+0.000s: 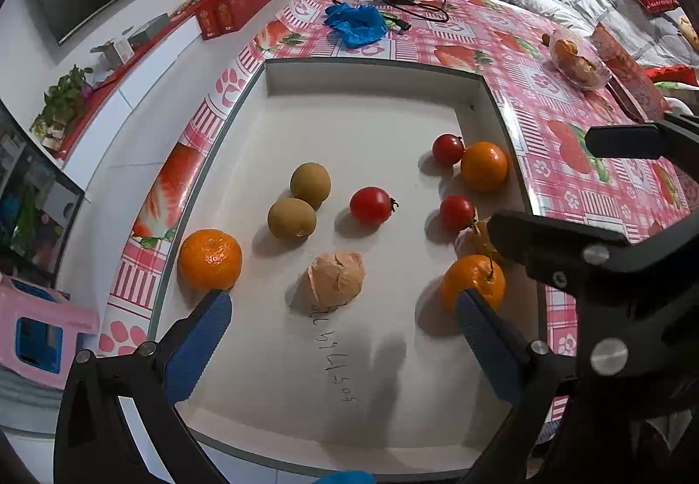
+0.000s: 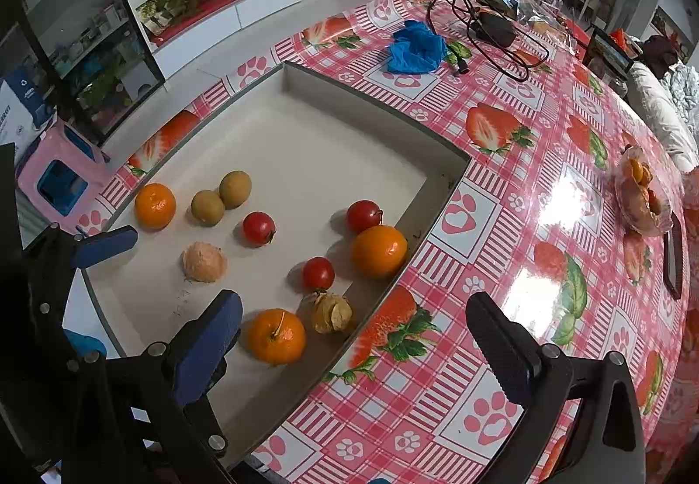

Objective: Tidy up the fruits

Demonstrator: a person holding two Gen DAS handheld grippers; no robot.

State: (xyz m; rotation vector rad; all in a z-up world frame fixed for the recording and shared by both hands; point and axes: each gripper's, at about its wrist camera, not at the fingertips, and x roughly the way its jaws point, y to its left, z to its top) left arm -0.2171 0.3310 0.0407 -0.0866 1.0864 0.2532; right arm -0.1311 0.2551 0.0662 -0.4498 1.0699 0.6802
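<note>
A shallow white tray (image 1: 371,77) (image 2: 441,195) holds loose fruit: three oranges (image 1: 209,260) (image 1: 484,166) (image 1: 474,282), three red tomatoes (image 1: 370,205) (image 1: 448,149) (image 1: 456,212), two brown longans (image 1: 310,184) (image 1: 291,218), a peeled orange (image 1: 336,281) and a husked physalis (image 2: 332,311). My left gripper (image 1: 343,348) is open and empty above the tray's near end, its blue fingers (image 1: 196,353) straddling the peeled orange. My right gripper (image 2: 354,348) is open and empty over the tray's right edge near the front orange (image 2: 276,336).
The tray lies on a pink strawberry-print tablecloth (image 2: 502,178). A crumpled blue glove (image 2: 415,47), a black adapter with cables (image 2: 493,27) and a clear bag of snacks (image 2: 640,195) lie farther back. A pink stool (image 2: 61,174) stands left of the table.
</note>
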